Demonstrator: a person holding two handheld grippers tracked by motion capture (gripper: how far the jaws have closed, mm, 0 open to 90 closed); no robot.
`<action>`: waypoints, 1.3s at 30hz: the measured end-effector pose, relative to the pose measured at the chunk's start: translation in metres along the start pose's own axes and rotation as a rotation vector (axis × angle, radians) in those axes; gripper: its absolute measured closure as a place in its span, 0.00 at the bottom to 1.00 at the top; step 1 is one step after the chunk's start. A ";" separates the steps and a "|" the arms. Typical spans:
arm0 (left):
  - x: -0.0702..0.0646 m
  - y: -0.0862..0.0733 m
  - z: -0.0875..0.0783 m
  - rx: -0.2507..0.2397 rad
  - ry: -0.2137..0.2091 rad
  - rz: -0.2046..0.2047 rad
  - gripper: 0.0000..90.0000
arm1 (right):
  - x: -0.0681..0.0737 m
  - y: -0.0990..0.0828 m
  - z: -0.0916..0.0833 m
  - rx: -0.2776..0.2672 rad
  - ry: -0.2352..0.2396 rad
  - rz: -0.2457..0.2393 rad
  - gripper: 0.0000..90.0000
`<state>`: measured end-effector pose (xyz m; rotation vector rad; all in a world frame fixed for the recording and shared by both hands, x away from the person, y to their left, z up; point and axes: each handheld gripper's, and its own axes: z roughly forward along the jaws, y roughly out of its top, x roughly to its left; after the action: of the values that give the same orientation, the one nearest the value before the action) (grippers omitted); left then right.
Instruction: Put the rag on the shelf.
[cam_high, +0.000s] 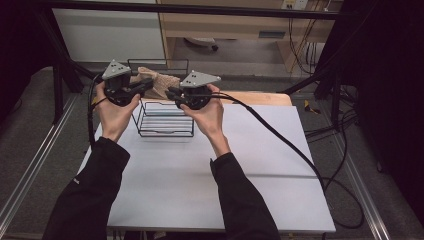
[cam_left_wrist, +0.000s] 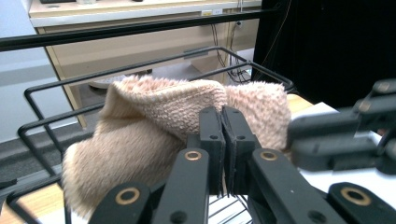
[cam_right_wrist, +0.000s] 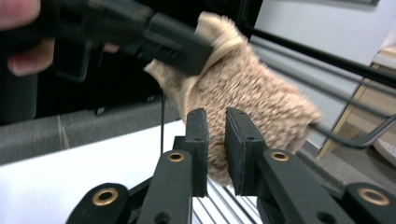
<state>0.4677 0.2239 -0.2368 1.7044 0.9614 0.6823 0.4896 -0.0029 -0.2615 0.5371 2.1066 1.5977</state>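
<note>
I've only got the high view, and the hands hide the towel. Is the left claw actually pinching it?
Observer: Yes. In the right gripper view, the left claw is clamped on the towel's top edge.
Operator: And the right claw?
Observer: The right claw has its jaws slightly apart. The towel hangs just beyond the gap and isn't squeezed.
Operator: Is the towel resting on the basket?
Observer: In the left gripper view, the wire basket's black rim wires run behind the towel. I can't tell whether they touch.
</note>
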 end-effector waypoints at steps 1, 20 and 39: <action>0.001 -0.002 -0.001 0.000 -0.003 -0.001 0.97 | 0.000 0.001 -0.001 -0.009 -0.005 0.005 0.90; 0.015 -0.006 -0.031 -0.073 0.008 -0.018 0.84 | 0.000 -0.007 0.010 0.068 -0.055 0.012 1.00; 0.024 -0.018 -0.008 0.125 0.013 0.087 0.99 | -0.002 -0.009 -0.002 0.083 -0.068 0.032 0.99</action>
<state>0.4688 0.2515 -0.2517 1.8628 0.9605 0.7039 0.4897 -0.0079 -0.2697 0.6467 2.1307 1.4923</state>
